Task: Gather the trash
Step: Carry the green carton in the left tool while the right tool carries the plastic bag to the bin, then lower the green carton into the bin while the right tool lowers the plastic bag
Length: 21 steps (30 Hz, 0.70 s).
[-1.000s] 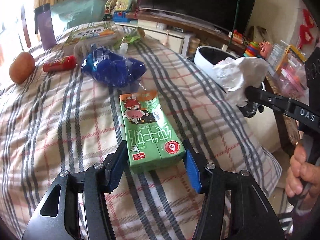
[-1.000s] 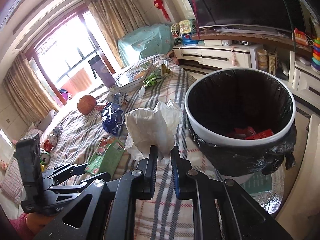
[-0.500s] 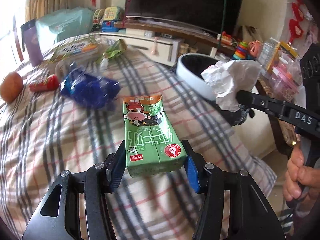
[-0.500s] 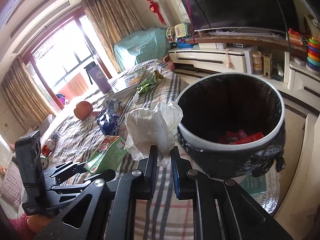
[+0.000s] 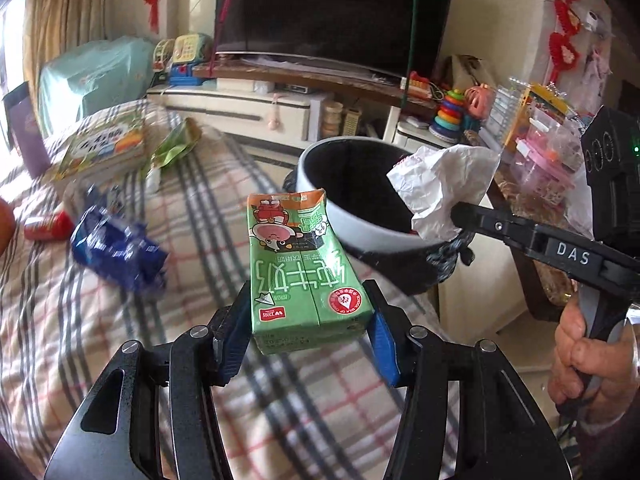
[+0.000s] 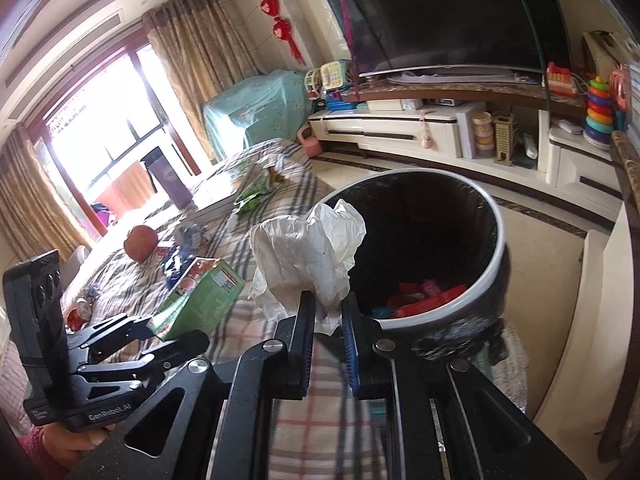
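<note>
Both jaws loaded: left gripper [image 5: 306,334] clamped on green milk carton [image 5: 298,276], blue pads on its sides; right gripper [image 6: 325,312] pinching crumpled white paper [image 6: 306,250]. Change from a second back: carton was lying on plaid bedcover [image 5: 100,340], now lifted clear, tilted up, nearer bin. Paper was short of trash bin [image 6: 486,292], now over near rim. Bin bigger in both views, black liner, red scraps inside. Blue wrapper [image 5: 118,250], red tube [image 5: 48,226] left on cover, blurred.
</note>
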{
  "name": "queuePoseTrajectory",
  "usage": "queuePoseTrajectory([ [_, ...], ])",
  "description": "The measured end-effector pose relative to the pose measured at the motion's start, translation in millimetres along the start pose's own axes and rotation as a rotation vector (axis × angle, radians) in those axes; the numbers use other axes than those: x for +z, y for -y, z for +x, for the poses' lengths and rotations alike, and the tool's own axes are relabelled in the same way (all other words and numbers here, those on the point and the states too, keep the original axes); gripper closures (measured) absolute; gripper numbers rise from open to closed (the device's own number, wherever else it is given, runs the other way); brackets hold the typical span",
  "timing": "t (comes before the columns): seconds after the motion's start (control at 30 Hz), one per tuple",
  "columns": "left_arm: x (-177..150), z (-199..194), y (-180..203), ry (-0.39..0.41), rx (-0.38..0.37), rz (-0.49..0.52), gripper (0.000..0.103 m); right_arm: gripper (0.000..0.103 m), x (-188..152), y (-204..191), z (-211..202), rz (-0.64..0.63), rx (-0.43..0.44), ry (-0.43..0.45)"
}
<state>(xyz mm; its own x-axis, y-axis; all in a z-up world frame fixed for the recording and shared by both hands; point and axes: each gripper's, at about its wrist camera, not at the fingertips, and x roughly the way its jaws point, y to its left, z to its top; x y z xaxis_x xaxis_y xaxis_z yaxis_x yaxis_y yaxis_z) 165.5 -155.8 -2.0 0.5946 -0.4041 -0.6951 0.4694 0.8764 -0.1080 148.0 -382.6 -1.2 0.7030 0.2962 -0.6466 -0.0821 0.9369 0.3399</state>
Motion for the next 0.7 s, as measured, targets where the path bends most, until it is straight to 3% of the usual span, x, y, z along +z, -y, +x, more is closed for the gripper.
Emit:
queuePoseTrajectory([
  [0.7, 45, 34, 31, 0.000, -0.056, 0.067, 0.052, 0.089, 23, 42, 8, 0.033, -0.072, -0.001],
])
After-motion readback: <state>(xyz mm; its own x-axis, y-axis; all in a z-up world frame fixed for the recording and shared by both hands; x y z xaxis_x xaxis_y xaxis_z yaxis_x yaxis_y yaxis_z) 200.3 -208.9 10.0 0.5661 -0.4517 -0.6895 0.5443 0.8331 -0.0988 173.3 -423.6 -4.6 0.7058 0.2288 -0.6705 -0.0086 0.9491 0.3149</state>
